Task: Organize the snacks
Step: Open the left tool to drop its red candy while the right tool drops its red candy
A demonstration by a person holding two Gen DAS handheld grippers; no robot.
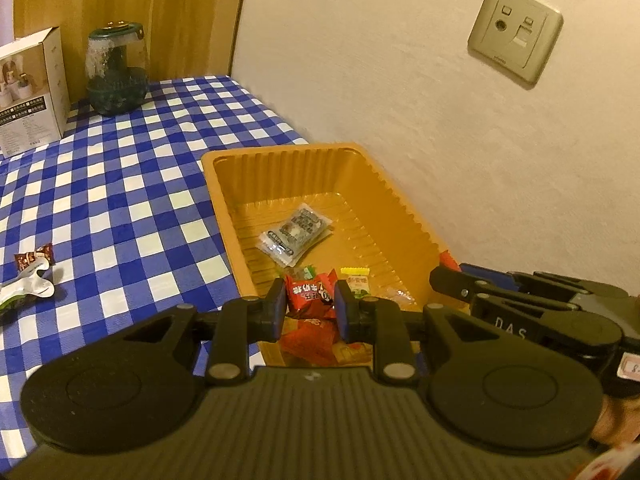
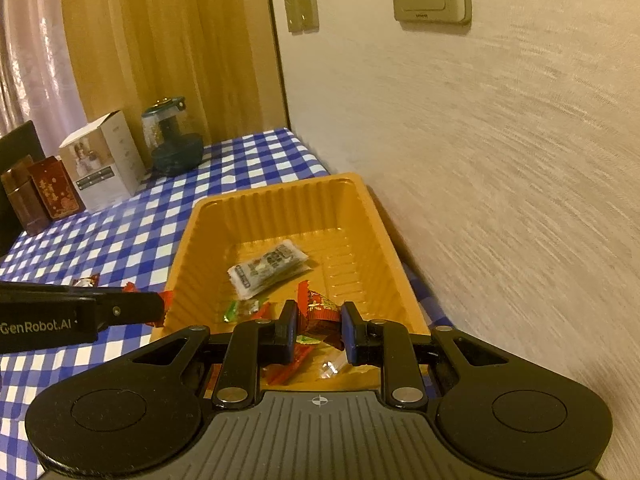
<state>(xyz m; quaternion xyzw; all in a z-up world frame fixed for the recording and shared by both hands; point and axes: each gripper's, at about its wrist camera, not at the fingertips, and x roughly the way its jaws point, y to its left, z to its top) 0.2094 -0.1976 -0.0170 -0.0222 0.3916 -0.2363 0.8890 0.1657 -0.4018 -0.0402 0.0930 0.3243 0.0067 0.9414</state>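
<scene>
The left gripper (image 1: 310,307) pinches a red candy packet (image 1: 309,294) and the right gripper (image 2: 319,330) a dark red one (image 2: 320,309), both over the near end of the orange tray (image 2: 256,208). "GenRobot.AI" is readable; the packet print is not.

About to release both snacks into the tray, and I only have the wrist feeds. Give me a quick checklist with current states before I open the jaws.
1. Left gripper shut on a red snack packet: ok.
2. Right gripper shut on a dark red snack packet: ok.
3. Both packets over the yellow tray, not the checked tablecloth: ok; tray floor shows behind each.
4. Landing room in the tray: ok; the silver packet lies further back and the near end holds only a few sweets.
5. Grippers clear of each other: cannot tell; they sit close side by side.
6. Snacks left on the cloth: not ok, still to collect.
</scene>
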